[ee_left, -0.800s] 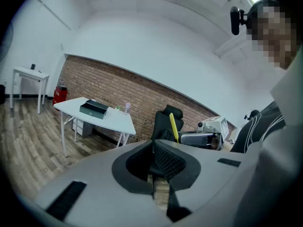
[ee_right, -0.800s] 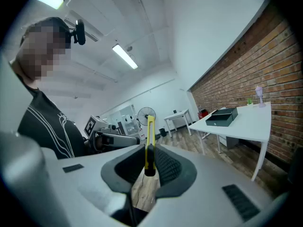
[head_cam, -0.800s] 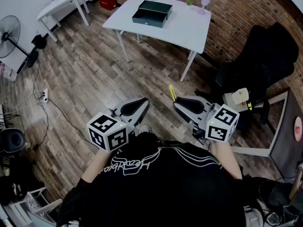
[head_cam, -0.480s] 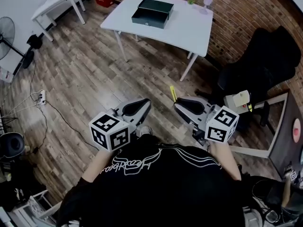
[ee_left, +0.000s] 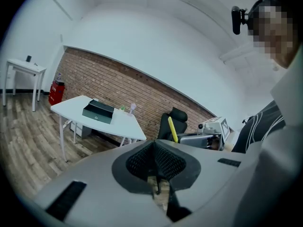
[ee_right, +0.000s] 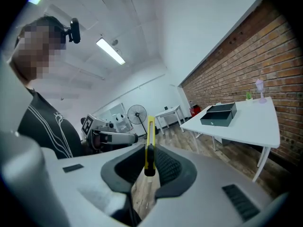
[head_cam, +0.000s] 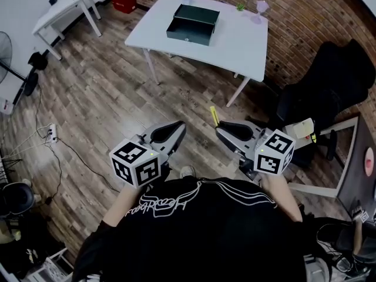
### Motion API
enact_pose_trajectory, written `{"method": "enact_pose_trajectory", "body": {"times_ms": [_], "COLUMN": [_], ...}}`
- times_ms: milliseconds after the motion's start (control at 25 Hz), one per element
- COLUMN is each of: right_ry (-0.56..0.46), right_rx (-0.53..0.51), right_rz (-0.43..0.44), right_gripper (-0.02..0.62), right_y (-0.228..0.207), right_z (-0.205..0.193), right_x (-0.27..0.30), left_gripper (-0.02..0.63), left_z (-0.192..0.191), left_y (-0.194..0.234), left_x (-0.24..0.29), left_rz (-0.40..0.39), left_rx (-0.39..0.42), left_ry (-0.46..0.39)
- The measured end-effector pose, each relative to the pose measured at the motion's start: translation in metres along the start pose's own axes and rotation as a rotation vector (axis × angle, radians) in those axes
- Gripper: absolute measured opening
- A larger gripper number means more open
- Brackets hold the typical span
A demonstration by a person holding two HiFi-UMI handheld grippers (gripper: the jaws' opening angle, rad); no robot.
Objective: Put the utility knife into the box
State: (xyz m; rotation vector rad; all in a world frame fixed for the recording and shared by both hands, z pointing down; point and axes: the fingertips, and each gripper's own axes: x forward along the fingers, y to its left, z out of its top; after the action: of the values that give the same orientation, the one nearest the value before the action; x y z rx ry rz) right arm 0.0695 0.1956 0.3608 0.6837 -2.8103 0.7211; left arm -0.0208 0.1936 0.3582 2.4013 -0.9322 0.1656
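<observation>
The dark green open box (head_cam: pixel 192 23) lies on a white table (head_cam: pixel 235 43) far ahead of me, across the wooden floor. My right gripper (head_cam: pixel 221 129) is shut on a yellow utility knife (head_cam: pixel 214 116), which sticks up out of its jaws. In the right gripper view the knife (ee_right: pixel 149 143) stands upright between the pads, with the box (ee_right: pixel 218 115) far off to the right. My left gripper (head_cam: pixel 175 129) is held beside it at chest height, shut with nothing in it. The left gripper view shows the box (ee_left: pixel 98 111) and the knife (ee_left: pixel 173 129).
A black office chair (head_cam: pixel 329 81) stands to the right of the table. On the table's far edge are a pink glass (head_cam: pixel 260 7) and a small green plant (head_cam: pixel 240 7). A small white side table (head_cam: pixel 61 7), a fan (head_cam: pixel 6 46) and a power strip (head_cam: pixel 51 133) are at the left.
The table and box have drifted slightly nearer and rightward in the head view as the person moves forward. Both grippers keep their pose, the knife still held.
</observation>
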Motion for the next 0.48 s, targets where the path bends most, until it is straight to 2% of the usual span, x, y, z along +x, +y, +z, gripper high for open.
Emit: {"method": "enact_pose_trajectory", "body": {"times_ms": [480], "right_ry": [-0.038], "right_rx": [-0.031], "right_rz": [-0.031], "right_gripper": [0.066], "right_y": [-0.006], "right_z": [0.027], "right_x": [0.015], "left_gripper": [0.037], "left_z": [0.026], "left_y": [0.022], "left_x": [-0.002], "left_rz": [-0.012], "left_rx": [0.039], "left_ry": [-0.011]}}
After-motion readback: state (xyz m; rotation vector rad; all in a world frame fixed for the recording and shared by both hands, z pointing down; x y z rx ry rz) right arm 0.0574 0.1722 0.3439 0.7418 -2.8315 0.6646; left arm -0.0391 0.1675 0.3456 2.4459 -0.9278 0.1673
